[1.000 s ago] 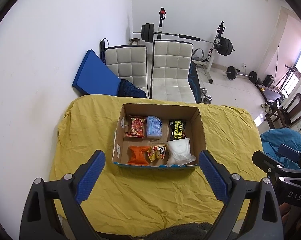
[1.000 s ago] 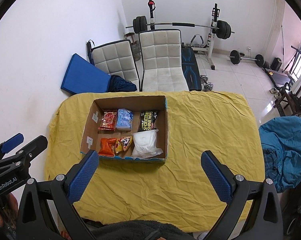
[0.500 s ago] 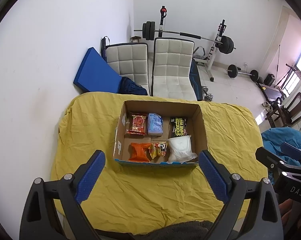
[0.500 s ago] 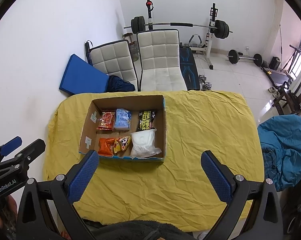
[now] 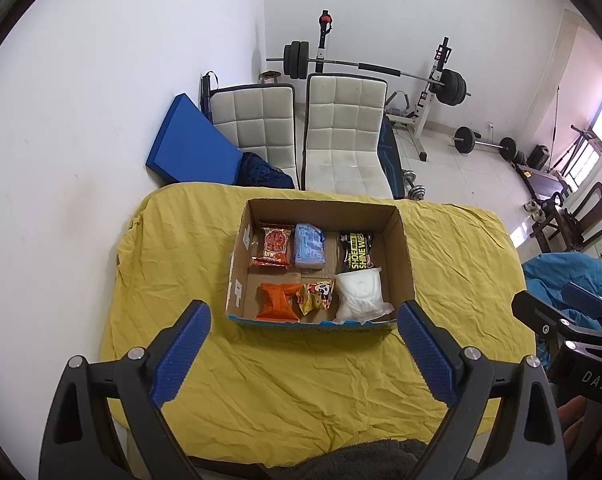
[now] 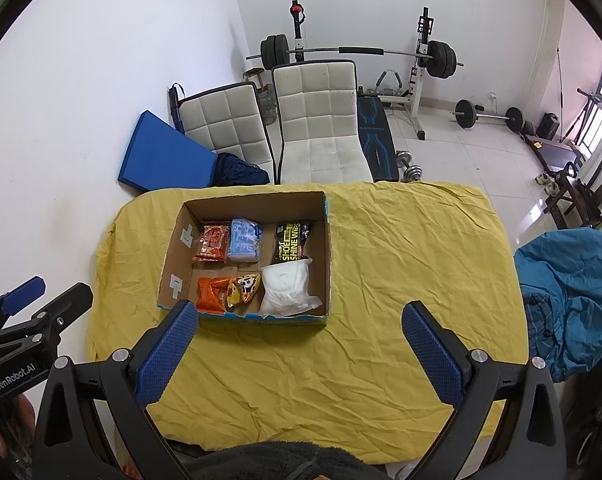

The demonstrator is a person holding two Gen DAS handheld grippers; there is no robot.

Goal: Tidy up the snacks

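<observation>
Both grippers hover high above the table, well apart from everything, probably so the whole layout can be surveyed. The left gripper (image 5: pixel 303 334) has its blue textured fingers (image 5: pixel 181 354) spread wide and holds nothing; the right gripper (image 6: pixel 301 334) is likewise wide and bare.

The snacks all sit inside the open brown cardboard box (image 5: pixel 403 248), which rests on the wrinkled yellow tablecloth (image 5: pixel 301 380), towards the left half of the table in the right wrist view. Back row: a glossy red foil snack packet (image 5: pixel 273 245) just beside a pale blue plastic pack (image 5: pixel 309 245), then, apart across a gap, a black pouch with yellow lettering (image 5: pixel 357 249). Front row: a crinkly orange bag (image 5: pixel 277 300) touching a small yellow-orange printed packet (image 5: pixel 317 296), then a soft white translucent plastic bag (image 5: pixel 360 294), which partly overlaps the black pouch.

Judging by this, the sorting looks largely done; nothing lies loose on the cloth. The packets are thin and slippery-looking, so they likely crumple when pinched.
</observation>
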